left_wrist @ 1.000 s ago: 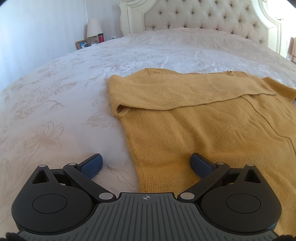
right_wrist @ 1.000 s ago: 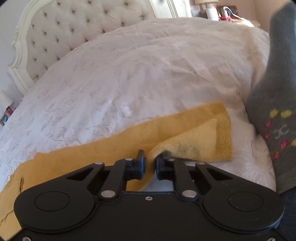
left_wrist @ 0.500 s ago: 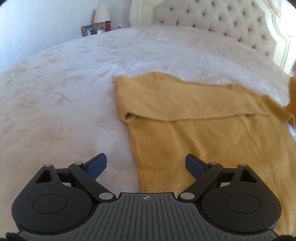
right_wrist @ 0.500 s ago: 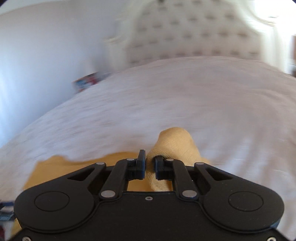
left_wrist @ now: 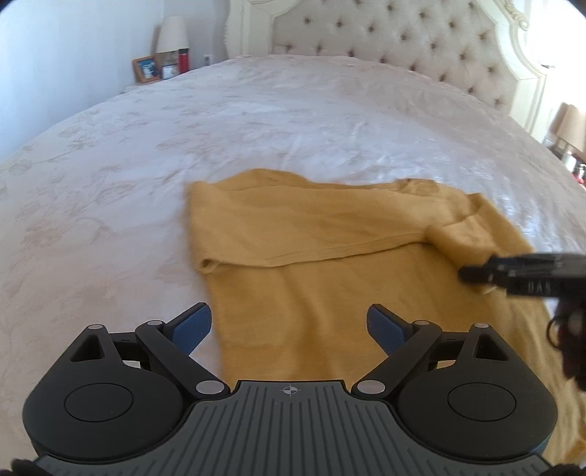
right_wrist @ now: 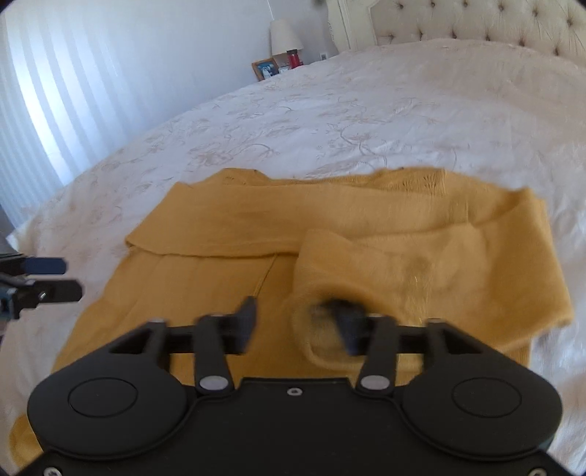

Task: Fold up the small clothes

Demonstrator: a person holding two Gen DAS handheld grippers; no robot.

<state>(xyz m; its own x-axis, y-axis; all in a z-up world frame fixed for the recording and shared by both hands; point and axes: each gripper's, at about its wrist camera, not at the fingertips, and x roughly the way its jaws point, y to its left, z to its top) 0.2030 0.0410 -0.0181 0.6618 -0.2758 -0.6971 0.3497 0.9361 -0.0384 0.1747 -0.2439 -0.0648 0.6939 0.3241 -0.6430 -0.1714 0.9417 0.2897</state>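
1. The left gripper [left_wrist: 289, 326] is hovering low with its 2 blue-padded fingers [left_wrist: 192, 326] spread wide and holding nothing; the near left edge of the yellow knit sweater [left_wrist: 311, 293] is lying between and just ahead of them, which suggests a readiness to pin or pick up that edge.
2. The right gripper [right_wrist: 296, 322] is standing with its 2 fingers parted; the sleeve cuff [right_wrist: 322, 329] is resting against its right finger, the left finger is apart from the cloth, and motion blur is hiding whether any fabric is clamped. The parted fingers suggest a sleeve being let go after being laid inward.
3. The yellow knit sweater is lying flat on the white bedspread [left_wrist: 256, 128] directly ahead of both grippers. Beyond the left gripper, 1 sleeve is lying folded across the body; the other sleeve is curling over the body in front of the right gripper. Both placements are narrowing the garment for later folds.
4. Seen from the left wrist, the right gripper is entering from the right, touching the sleeve end.
5. Farther off, a tufted headboard [left_wrist: 384, 40] is standing beyond the bedspread, with a lamp [left_wrist: 172, 34], picture frame [left_wrist: 146, 69] and red bottle [left_wrist: 184, 60] at far left.
6. Judged progress: sleeves are nearly in; body folds are remaining.
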